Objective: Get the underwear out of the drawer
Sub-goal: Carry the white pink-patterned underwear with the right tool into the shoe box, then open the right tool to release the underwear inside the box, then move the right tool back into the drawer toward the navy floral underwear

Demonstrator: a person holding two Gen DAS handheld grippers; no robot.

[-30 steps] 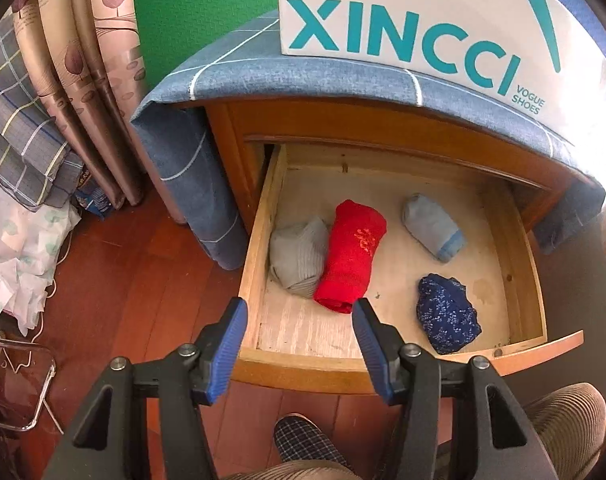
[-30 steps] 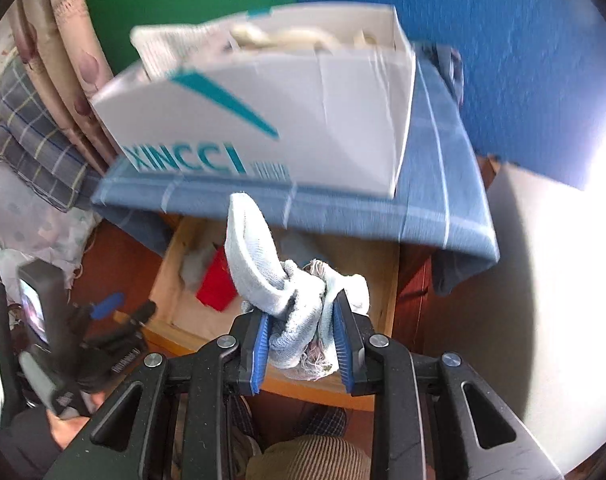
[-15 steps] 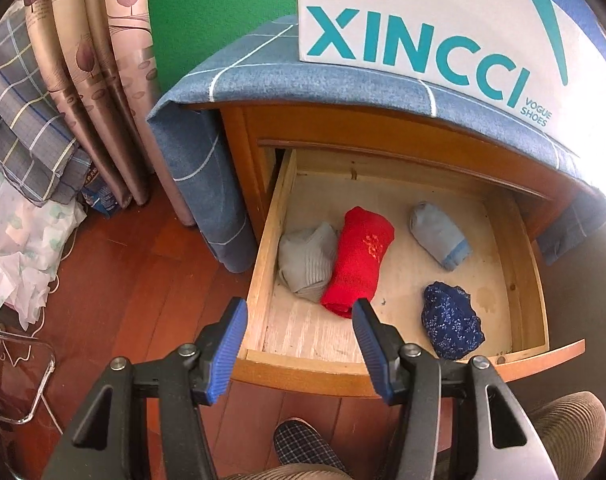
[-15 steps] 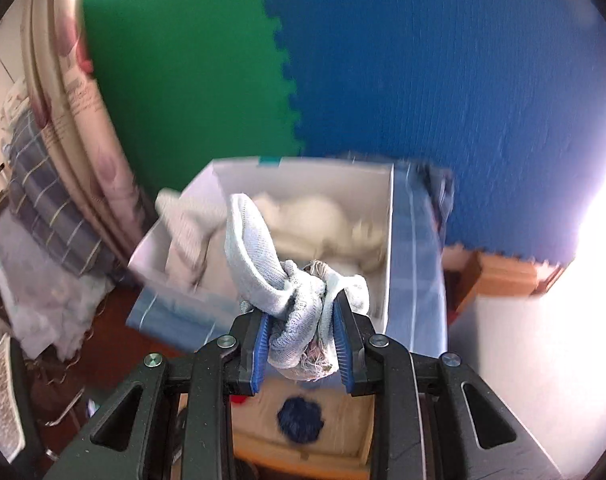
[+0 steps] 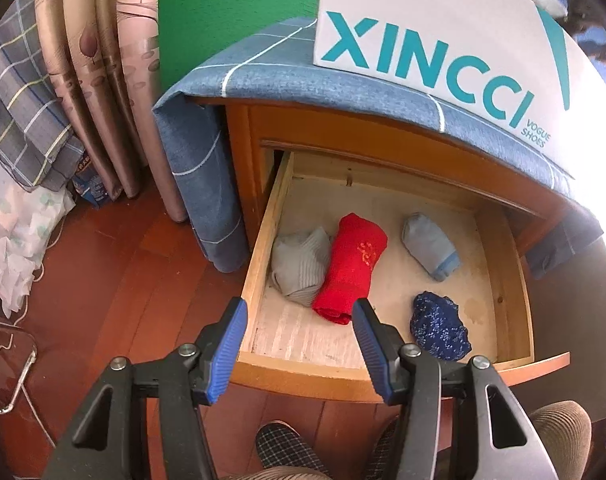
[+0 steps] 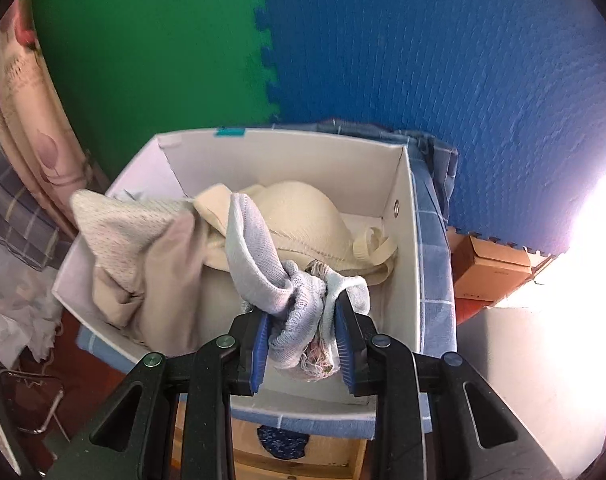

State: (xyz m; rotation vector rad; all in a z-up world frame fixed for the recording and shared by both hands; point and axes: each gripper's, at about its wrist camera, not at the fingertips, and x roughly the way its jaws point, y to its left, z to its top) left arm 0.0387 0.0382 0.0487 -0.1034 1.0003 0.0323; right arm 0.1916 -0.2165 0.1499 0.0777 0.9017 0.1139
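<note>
Cabinet: I see a wooden bedside cabinet (image 5: 263, 128) under a blue checked cloth (image 5: 303, 76), ahead of my left fingers.
Box: a white shoe box (image 6: 407, 248) lettered XINCCI stands on the cloth; from my right gripper I look down into it, just beyond my fingertips, at cream garments (image 6: 303, 216).
Drawer: the drawer (image 5: 303, 376) is pulled out below and ahead of my left gripper.
Underwear in drawer: a grey roll (image 5: 299, 264) touches a red roll (image 5: 353, 262) just past my left fingertips; a pale blue roll (image 5: 431, 246) and a dark blue patterned piece (image 5: 439, 332) lie off to the right.
Left gripper: my left gripper (image 5: 299, 346) stands apart, nothing between its fingers.
Right gripper: my right gripper (image 6: 303, 350) is clamped on pale blue-white underwear (image 6: 263, 272), bunched between the pads and held over the box.
</note>
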